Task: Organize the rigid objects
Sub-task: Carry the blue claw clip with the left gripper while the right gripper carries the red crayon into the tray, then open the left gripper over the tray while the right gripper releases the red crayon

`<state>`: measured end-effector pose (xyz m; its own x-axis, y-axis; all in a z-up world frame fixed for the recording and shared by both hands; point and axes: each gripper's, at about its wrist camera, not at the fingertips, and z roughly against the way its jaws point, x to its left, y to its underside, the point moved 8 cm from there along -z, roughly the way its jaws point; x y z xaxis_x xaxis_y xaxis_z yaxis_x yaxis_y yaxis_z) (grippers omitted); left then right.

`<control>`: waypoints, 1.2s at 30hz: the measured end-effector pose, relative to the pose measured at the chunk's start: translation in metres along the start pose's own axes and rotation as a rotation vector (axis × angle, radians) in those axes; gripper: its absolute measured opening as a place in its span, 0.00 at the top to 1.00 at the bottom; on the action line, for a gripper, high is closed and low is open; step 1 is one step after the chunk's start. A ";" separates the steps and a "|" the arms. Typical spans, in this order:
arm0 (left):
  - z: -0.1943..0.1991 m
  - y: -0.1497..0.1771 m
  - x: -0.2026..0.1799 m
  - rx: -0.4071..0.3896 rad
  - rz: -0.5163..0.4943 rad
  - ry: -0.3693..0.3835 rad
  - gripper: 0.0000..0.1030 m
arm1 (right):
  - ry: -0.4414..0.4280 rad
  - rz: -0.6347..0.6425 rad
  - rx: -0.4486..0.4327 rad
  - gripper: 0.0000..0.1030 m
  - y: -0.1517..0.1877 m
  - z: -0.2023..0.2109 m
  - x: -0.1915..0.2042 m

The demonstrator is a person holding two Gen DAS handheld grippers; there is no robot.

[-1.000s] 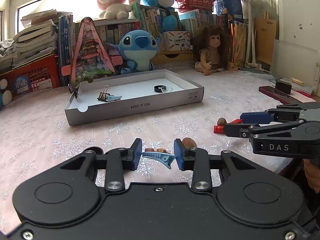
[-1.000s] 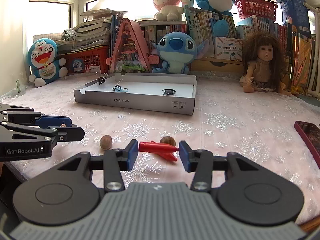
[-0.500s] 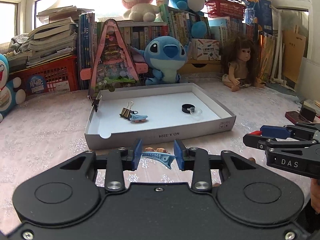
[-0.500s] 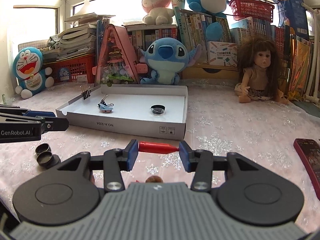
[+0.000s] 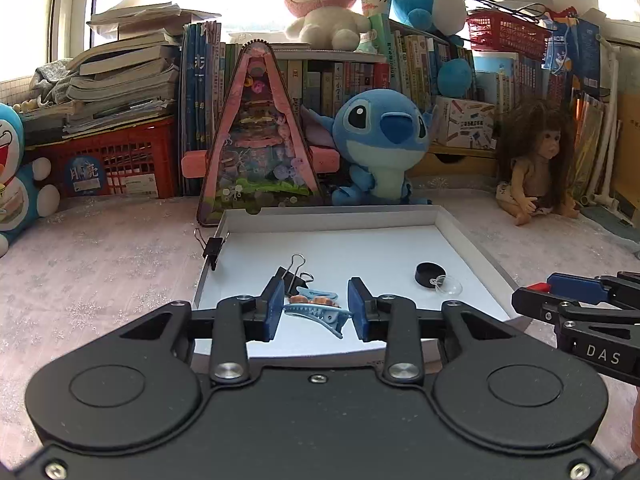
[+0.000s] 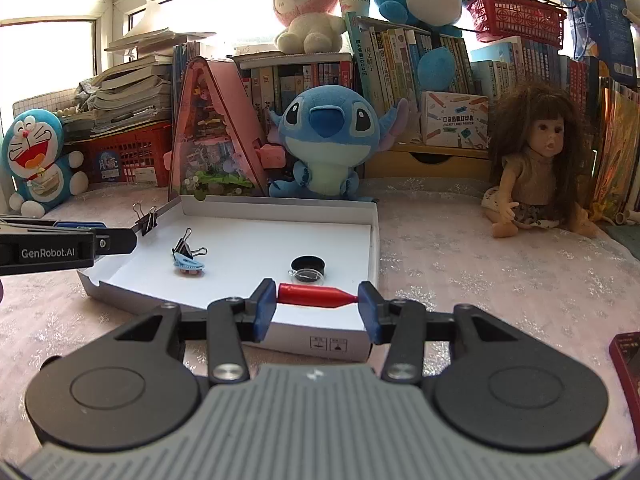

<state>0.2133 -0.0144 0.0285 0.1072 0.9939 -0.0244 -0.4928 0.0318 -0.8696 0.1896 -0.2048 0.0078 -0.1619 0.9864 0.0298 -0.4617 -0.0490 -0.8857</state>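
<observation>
Now that both grippers have come forward from the bare tablecloth, the white tray (image 5: 472,240) fills the centre of each view. Left gripper (image 5: 316,306) holds a blue hair clip (image 5: 316,314) clamped between narrow jaws, above the tray's near edge. Right gripper (image 6: 318,298) grips a red tapered piece (image 6: 316,295) end to end, lower centre of frame, over the tray's front wall. Judgement: carry nearly complete; release into the tray remains.
</observation>
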 end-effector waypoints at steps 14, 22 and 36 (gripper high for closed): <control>-0.066 0.018 0.008 0.139 0.043 -0.028 0.68 | -0.001 -0.012 0.152 0.52 0.001 -0.064 0.004; -0.090 0.027 0.011 0.195 0.067 -0.049 0.68 | -0.012 -0.035 0.218 0.52 0.004 -0.089 0.009; -0.113 0.019 0.014 0.180 0.074 -0.089 0.68 | -0.003 -0.046 0.223 0.52 0.000 -0.118 0.007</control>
<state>0.3033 -0.0121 -0.0437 -0.0075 0.9994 -0.0343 -0.6434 -0.0311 -0.7649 0.2913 -0.1792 -0.0464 -0.1384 0.9879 0.0697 -0.6498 -0.0375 -0.7592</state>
